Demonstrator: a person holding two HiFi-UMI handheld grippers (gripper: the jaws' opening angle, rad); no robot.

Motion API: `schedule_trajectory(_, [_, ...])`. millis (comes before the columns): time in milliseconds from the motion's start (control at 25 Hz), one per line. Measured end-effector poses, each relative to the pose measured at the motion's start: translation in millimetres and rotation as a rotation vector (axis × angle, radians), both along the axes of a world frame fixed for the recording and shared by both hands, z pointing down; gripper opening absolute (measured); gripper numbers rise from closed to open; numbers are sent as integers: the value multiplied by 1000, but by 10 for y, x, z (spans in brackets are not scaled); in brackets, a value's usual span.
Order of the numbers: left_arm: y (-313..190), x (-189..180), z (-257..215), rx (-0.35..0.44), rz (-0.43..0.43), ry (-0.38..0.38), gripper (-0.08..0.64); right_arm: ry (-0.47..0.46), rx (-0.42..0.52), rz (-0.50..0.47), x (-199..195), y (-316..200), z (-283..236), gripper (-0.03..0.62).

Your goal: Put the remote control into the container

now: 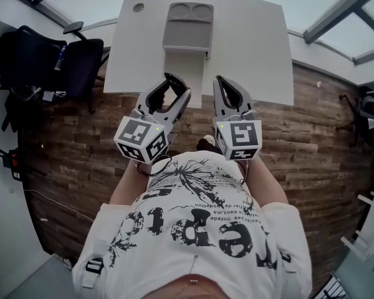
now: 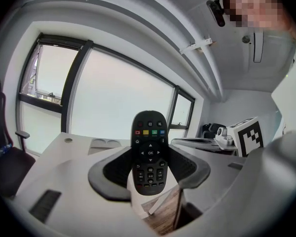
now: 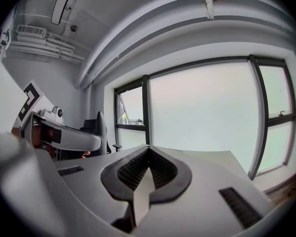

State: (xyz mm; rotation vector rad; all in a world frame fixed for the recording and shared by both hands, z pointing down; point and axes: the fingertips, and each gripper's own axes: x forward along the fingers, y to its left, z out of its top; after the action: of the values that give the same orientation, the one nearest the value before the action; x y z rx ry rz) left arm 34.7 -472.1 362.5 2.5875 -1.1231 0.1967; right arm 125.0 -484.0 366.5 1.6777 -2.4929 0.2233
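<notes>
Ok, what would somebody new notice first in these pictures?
The black remote control stands upright, clamped in the left gripper, filling the middle of that gripper's view. Ahead on the white table lies the grey container, nothing visible in it. The right gripper, held alongside the left, is shut and empty.

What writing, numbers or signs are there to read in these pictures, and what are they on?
"OK": on the middle button of the remote control, held in the left gripper.
Other remote buttons: small symbols, too small to read.
Print on the person's shirt: large letters and fine lines, upside down and warped, not readable.
Marker cubes: black-and-white square patterns, no words.
</notes>
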Motion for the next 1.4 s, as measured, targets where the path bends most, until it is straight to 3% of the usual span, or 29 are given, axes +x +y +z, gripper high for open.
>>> schedule_trajectory(240, [-207, 318, 170, -45, -3, -41, 233, 3, -29, -2, 374, -264, 121, 2])
schedule_trajectory(440, [-487, 182, 361, -94, -12, -42, 233, 17, -62, 2, 282, -483, 265, 2])
schedule_trajectory(720, [-821, 87, 864, -155, -9, -150, 233, 43, -133, -3, 161, -724, 577, 2])
schedule_trajectory(1080, [-964, -21, 1766, -384, -18, -243, 233, 44, -263, -22, -31, -773, 1063, 2])
schedule_trajectory(1400, [-1130, 74, 2265, -488, -13, -368, 233, 63, -308, -11, 8, -831, 1306, 2])
